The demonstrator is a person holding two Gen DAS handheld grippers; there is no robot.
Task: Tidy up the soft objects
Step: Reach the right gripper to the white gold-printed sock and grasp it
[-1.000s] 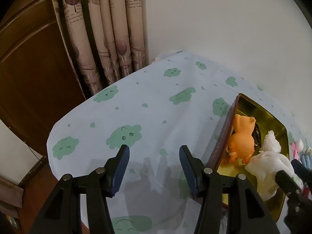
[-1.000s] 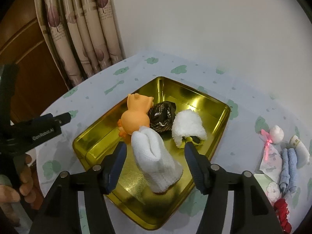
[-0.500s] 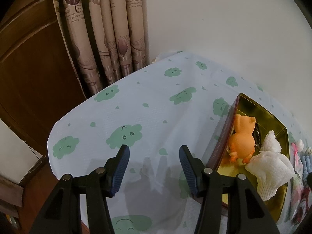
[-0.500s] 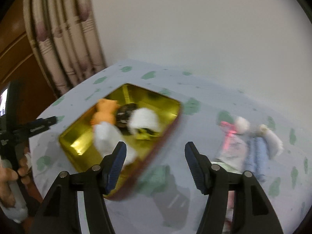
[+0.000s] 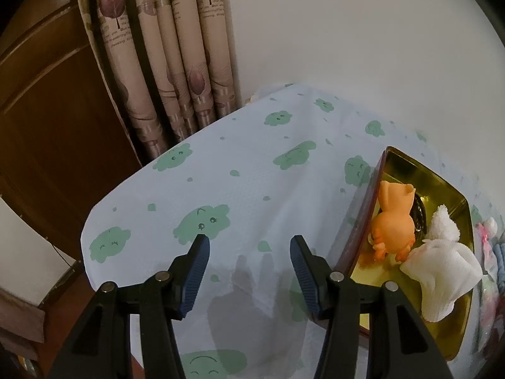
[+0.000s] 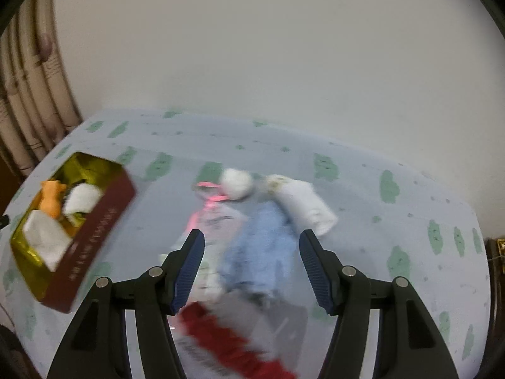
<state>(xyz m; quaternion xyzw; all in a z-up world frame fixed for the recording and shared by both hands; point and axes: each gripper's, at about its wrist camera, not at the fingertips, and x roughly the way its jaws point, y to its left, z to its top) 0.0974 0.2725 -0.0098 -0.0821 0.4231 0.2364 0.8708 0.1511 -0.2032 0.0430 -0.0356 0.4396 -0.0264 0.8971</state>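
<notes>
Gold tin (image 6: pixel 25 254): orange toy (image 6: pixel 52 200), white cloths inside. R fingers (image 6: pixel 249 263) open, empty, over blue cloth (image 6: pixel 262 246); L fingers (image 5: pixel 249 271) open, empty.

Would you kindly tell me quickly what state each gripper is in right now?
Left gripper: open, holding nothing, over the tablecloth.
Right gripper: open, holding nothing, above the blue cloth.
</notes>
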